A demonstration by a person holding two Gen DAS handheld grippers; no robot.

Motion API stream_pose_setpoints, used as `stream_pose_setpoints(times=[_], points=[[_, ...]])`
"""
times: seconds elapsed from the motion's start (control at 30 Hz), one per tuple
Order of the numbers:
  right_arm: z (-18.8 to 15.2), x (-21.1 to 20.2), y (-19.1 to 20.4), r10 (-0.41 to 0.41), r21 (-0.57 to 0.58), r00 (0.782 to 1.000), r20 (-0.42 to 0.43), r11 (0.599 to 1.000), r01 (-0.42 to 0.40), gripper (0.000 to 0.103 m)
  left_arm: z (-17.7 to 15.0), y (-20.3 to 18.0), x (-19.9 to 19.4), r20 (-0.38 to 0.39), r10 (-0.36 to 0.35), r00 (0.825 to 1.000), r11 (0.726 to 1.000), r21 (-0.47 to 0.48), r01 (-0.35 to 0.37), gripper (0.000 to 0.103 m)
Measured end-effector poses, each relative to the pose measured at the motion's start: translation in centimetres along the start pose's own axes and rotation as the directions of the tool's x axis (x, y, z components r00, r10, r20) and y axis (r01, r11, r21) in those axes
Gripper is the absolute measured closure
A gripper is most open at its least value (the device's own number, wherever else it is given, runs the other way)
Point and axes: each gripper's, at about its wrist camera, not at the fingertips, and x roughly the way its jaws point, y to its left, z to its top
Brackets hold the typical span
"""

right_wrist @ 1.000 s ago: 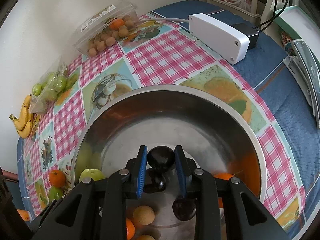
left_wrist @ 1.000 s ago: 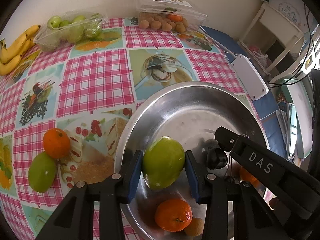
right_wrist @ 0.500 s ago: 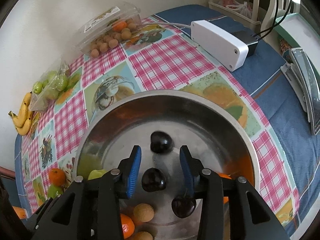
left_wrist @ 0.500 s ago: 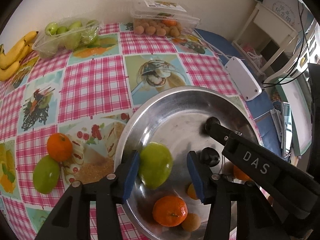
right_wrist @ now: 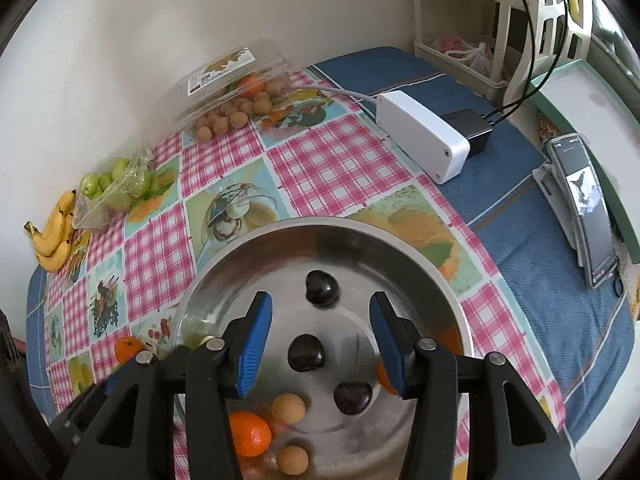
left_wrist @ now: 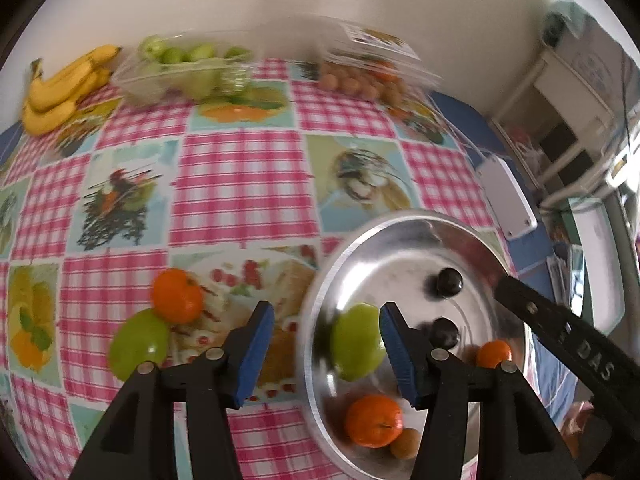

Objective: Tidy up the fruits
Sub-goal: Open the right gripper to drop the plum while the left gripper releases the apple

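A steel bowl holds a green mango, dark cherries, tangerines and small tan fruits. My left gripper is open and empty above the bowl's left rim. A tangerine and a green mango lie on the tablecloth to its left. My right gripper is open and empty above the cherries in the bowl.
Bananas, a bag of green fruit and a clear box of tan fruits line the far wall. A white power box and a phone lie to the right.
Both grippers opened and drew back. The left let go of the green mango in the bowl and swung left. The right released a cherry into the bowl.
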Motion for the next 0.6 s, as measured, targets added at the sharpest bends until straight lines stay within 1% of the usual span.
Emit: stream_pose_setpoints(times=[0.2, 0.33, 0.6], points=[[-0.8, -0.3, -0.2, -0.011, 0.001, 1.000, -0.024, 1.000, 0.011, 0.051, 0.2, 3.3, -0.7, 0.008, 0.017, 1.000, 0.995, -0.099, -0.016, 0.044], [-1.4, -0.4, -0.2, -0.024, -0.012, 0.999, -0.032, 1.000, 0.024, 0.051, -0.1, 5.2, -1.2, 0.002, 0.028, 1.000, 0.989, -0.148, -0.028, 0.044], [-2.5, -0.2, 0.2, -0.025, -0.050, 0.998, -0.060, 0.999, 0.022, 0.051, -0.8, 7.2, -1.9, -0.003, 0.043, 0.999, 0.979, -0.198, -0.043, 0.043]])
